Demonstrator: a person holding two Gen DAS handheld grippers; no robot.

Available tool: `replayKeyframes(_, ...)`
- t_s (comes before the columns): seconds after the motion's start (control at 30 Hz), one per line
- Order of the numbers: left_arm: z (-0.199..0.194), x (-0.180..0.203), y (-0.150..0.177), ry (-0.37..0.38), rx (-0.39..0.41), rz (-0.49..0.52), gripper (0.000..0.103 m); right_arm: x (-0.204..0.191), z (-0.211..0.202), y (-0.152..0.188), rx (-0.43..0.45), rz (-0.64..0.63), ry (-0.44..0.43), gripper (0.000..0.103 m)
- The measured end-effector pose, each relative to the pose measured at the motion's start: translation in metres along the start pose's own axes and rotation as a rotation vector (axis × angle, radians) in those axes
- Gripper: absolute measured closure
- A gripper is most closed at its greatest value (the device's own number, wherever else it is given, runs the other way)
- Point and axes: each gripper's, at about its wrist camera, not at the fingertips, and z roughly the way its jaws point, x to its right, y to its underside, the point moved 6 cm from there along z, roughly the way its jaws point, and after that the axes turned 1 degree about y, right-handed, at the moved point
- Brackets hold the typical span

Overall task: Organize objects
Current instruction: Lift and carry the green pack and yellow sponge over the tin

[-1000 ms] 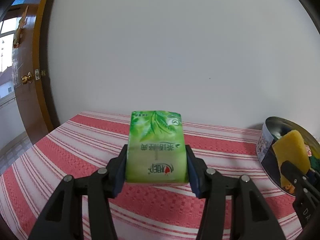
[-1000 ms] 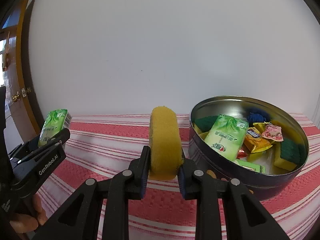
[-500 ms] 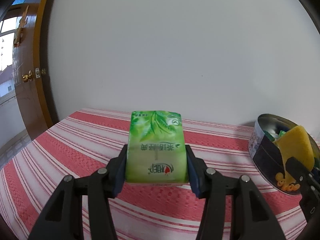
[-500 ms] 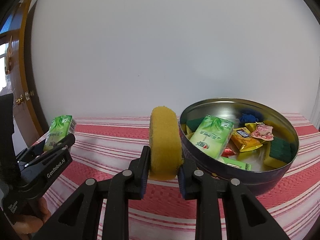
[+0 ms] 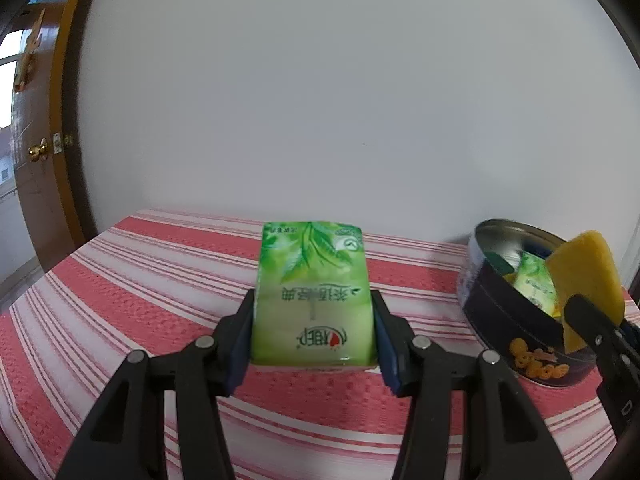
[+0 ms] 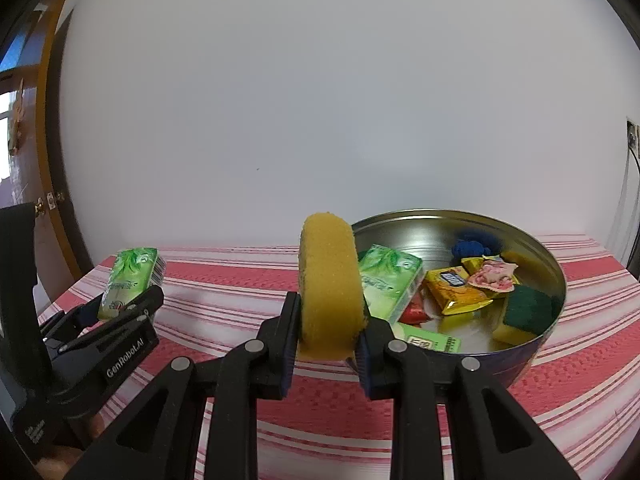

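Right wrist view: a sponge (image 6: 329, 280) is clamped on edge by the right gripper (image 6: 327, 344) at frame centre, beside the tin (image 6: 532, 354), presumably for dropping in, while a tissue pack (image 5: 313, 294) is gripped by the left gripper (image 5: 314, 334).

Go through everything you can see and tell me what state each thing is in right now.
Left hand-held gripper: shut on the tissue pack.
Tissue pack: held above the tablecloth.
Right hand-held gripper: shut on the sponge.
Sponge: held on edge, in front of the tin's rim.
Tin: open, no lid, partly filled with packets and sponges.
Door: open.

Left tool (image 5: 313, 322) clamped and loaded, right tool (image 6: 328, 330) likewise, both level
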Motion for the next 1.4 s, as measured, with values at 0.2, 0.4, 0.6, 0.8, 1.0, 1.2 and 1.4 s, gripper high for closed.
replayKeyframes(0.2,-0.002,0.019,0.002,0.022,-0.008,0.011,0.051,0.017,-0.003,-0.002,0.006,0.003,0.018,0.076)
replayKeyframes(0.4,-0.007,0.036,0.002,0.041,-0.003,0.031,0.051,0.039,-0.004,-0.004,0.010,0.012,0.054,0.076)
replayKeyframes(0.6,-0.011,0.055,0.000,0.059,0.006,0.049,0.051,0.063,-0.010,-0.008,0.029,0.023,0.088,0.076)
replayKeyframes(0.8,-0.016,0.075,-0.007,0.084,0.030,0.076,0.051,0.085,-0.013,-0.013,0.046,0.034,0.115,0.076)
replayKeyframes(1.0,-0.020,0.094,-0.013,0.110,0.048,0.098,0.051,0.101,-0.016,-0.018,0.058,0.045,0.131,0.076)
replayKeyframes(1.2,-0.025,0.119,-0.019,0.137,0.068,0.130,0.051,0.110,-0.021,-0.023,0.073,0.044,0.144,0.076)
replayKeyframes(1.4,-0.026,0.141,-0.023,0.164,0.077,0.151,0.051,0.125,-0.018,-0.029,0.084,0.048,0.156,0.076)
